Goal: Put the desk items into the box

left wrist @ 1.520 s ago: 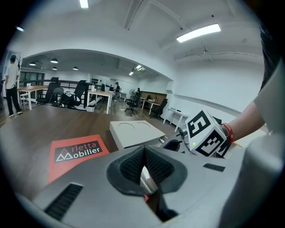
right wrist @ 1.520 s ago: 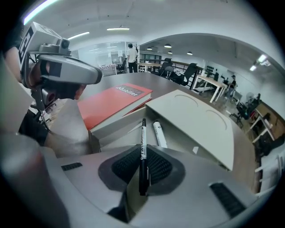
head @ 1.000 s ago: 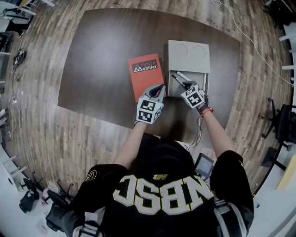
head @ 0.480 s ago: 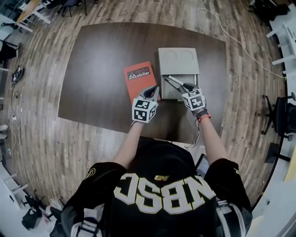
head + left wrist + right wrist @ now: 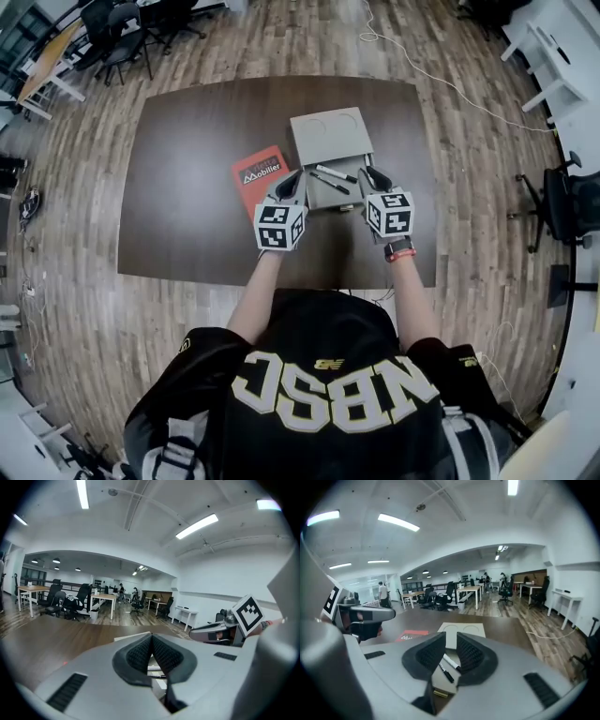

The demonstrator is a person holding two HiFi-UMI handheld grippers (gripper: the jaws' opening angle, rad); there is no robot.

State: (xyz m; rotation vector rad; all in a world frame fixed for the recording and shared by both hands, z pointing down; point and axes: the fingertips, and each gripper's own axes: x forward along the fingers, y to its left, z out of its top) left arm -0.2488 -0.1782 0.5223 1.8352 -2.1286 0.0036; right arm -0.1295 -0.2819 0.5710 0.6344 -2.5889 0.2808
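Observation:
A grey box (image 5: 349,192) lies open on the dark table (image 5: 187,206), its lid (image 5: 324,128) folded back at the far side. A white marker (image 5: 336,173) and a black pen (image 5: 327,184) lie inside it. A red booklet (image 5: 253,175) lies flat on the table just left of the box. My left gripper (image 5: 292,180) hovers over the booklet's near right corner, shut and empty. My right gripper (image 5: 368,176) hangs above the box's right edge, open; its jaws have just been closing a little with nothing between them. In the right gripper view the marker (image 5: 451,662) shows below the jaws.
The table's near edge (image 5: 281,281) runs close to the person's body. Wooden floor surrounds the table, with a cable (image 5: 441,75) at the far right and office chairs (image 5: 131,37) at the far left. More desks and chairs stand far off (image 5: 464,595).
Both grippers have risen off the table and drawn back toward the person. The right gripper has lifted out of the box, leaving the pens inside.

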